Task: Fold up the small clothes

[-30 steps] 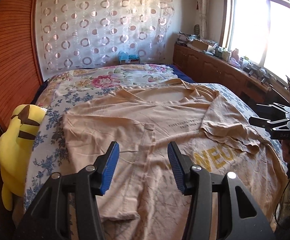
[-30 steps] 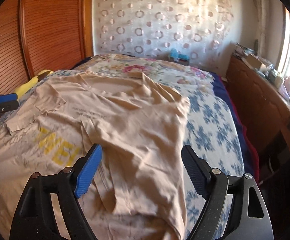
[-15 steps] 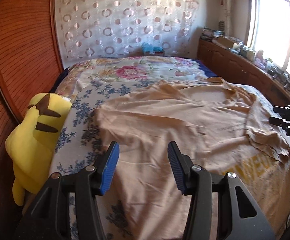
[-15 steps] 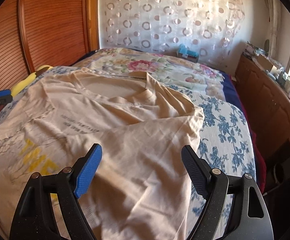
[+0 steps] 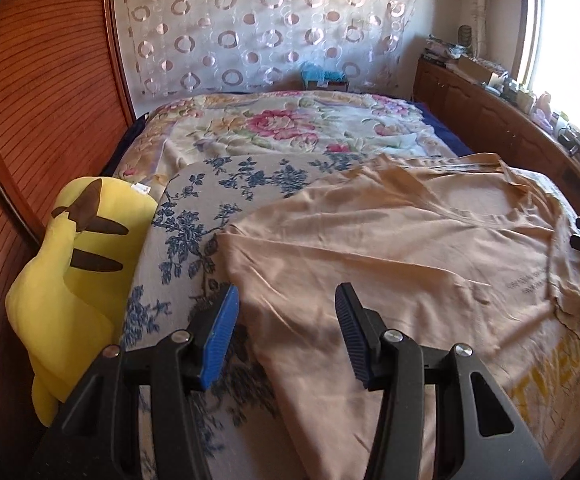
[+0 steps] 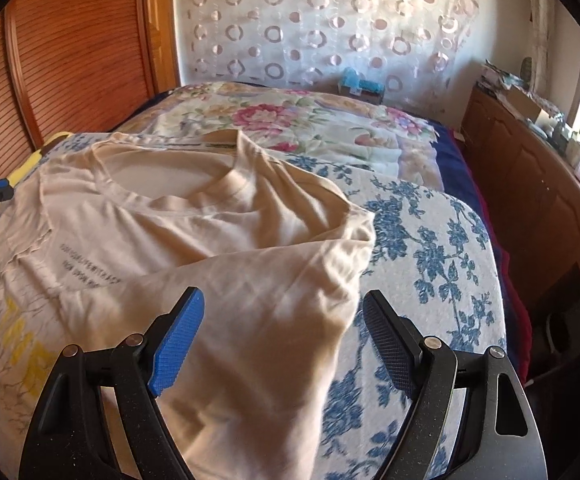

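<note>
A beige T-shirt with yellow lettering lies spread on the bed, both sleeves folded inward over its body. My left gripper hovers open above the shirt's left folded edge, nothing between its blue pads. In the right wrist view the same T-shirt shows its collar toward the far end. My right gripper stands open wide over the right folded edge near the shoulder, holding nothing. Each gripper's tip shows at the other view's side edge.
A floral bedspread covers the bed. A yellow plush toy leans against the wooden panel wall at the left. A wooden cabinet cluttered with items runs along the right under a bright window.
Both grippers have travelled up along the shirt toward its shoulders, the left one shifting to the shirt's left edge and the right one to its right edge. Their openings look unchanged.
</note>
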The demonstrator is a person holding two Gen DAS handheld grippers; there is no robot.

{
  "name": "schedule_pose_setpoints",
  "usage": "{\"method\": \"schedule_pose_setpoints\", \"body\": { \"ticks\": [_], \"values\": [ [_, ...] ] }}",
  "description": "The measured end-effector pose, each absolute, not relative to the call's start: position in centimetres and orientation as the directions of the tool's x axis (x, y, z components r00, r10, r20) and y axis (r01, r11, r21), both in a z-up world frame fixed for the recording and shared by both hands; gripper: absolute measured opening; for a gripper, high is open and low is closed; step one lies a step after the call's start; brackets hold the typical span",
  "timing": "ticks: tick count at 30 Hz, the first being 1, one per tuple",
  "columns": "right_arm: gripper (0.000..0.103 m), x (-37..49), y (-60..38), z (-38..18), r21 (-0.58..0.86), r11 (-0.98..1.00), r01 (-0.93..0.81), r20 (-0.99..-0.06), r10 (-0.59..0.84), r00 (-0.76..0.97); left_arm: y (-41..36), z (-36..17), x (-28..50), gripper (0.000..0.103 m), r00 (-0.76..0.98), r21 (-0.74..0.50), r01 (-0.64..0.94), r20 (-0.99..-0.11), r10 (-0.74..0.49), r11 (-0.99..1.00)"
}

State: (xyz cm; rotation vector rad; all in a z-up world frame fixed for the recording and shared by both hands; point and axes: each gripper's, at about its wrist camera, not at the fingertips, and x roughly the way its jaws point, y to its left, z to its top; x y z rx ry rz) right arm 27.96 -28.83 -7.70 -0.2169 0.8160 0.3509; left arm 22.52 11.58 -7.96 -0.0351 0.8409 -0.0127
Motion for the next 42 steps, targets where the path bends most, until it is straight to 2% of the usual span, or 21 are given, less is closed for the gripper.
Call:
{"method": "schedule_pose_setpoints", "body": {
  "ticks": [7,34,37,39,42],
  "values": [
    [0.083,29.8,-29.2,-8.3,-0.052,0.928,-0.369,-0.759,0.203,0.619,12.4,-9.9,24.4,0.050,0.627,-0.036,-0.007,-0.778,-0.024,0.999],
    [0.084,33.6,-32.4,-9.0,-0.017,0.954,-0.301,-0.773,0.179,0.609,12.8,-10.2,24.5,0.051,0.654,-0.057,0.013,-0.754,-0.052,0.998],
    [0.084,33.6,-32.3,-9.1,-0.017,0.953,-0.302,-0.774,0.179,0.607,14.0,-10.0,24.7,0.051,0.658,-0.138,0.011,-0.744,-0.111,0.990],
    [0.084,33.5,-32.4,-9.1,-0.019,0.953,-0.302,-0.774,0.177,0.608,15.1,-9.7,25.0,0.048,0.671,-0.192,-0.006,-0.729,-0.139,0.981],
    [0.084,33.5,-32.4,-9.1,-0.019,0.953,-0.302,-0.774,0.177,0.608,15.7,-9.7,25.4,0.035,0.672,-0.210,-0.006,-0.725,-0.151,0.978]
  ]
}}
